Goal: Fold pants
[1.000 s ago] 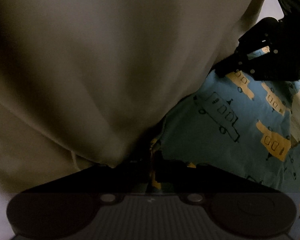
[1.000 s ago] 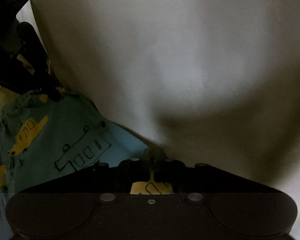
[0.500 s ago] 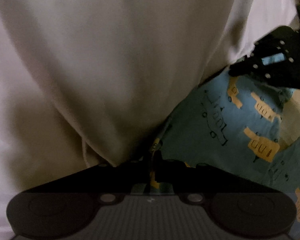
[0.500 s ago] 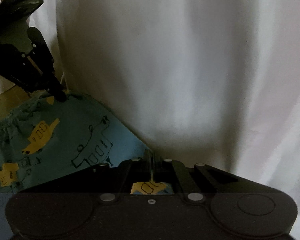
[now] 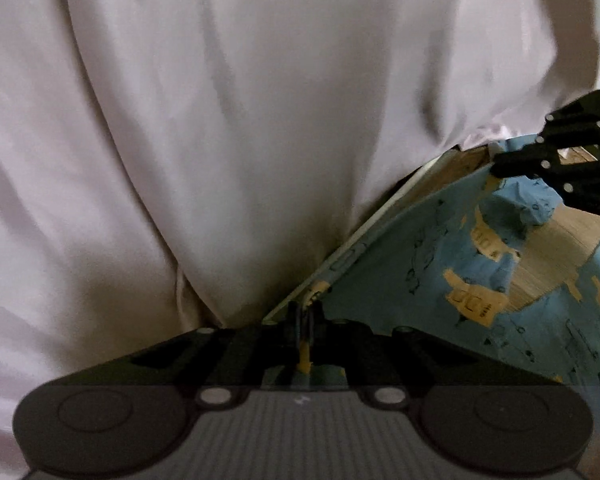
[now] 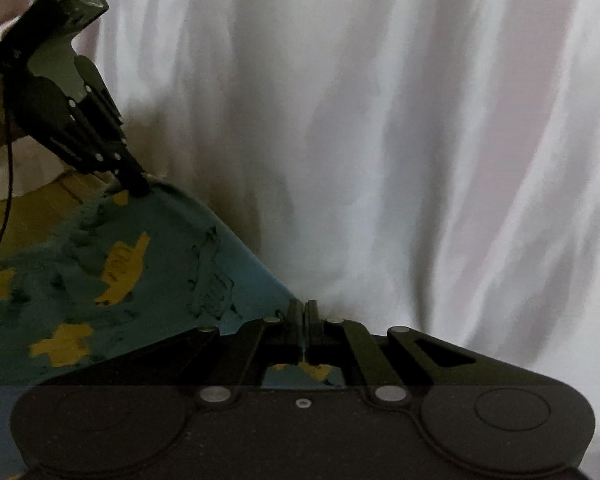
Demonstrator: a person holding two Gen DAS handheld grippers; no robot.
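Note:
The pants [image 5: 432,264] are light blue with yellow and outlined car prints. They hang stretched between my two grippers. My left gripper [image 5: 305,314] is shut on one top corner of the pants. In the same view the right gripper [image 5: 500,168] pinches the far corner at the right edge. In the right wrist view my right gripper [image 6: 303,312] is shut on the pants [image 6: 148,276], and the left gripper [image 6: 138,188] grips the far corner at upper left. The lower part of the pants is out of sight.
A person's white garment [image 5: 240,128] fills most of both views close behind the pants [image 6: 400,140]. A wooden floor [image 5: 560,248] shows past the cloth. A thin black cable [image 6: 4,208] hangs at the left edge.
Both grippers have drawn apart and back from the person, pulling the pants edge taut between them. The wooden floor now shows behind the cloth.

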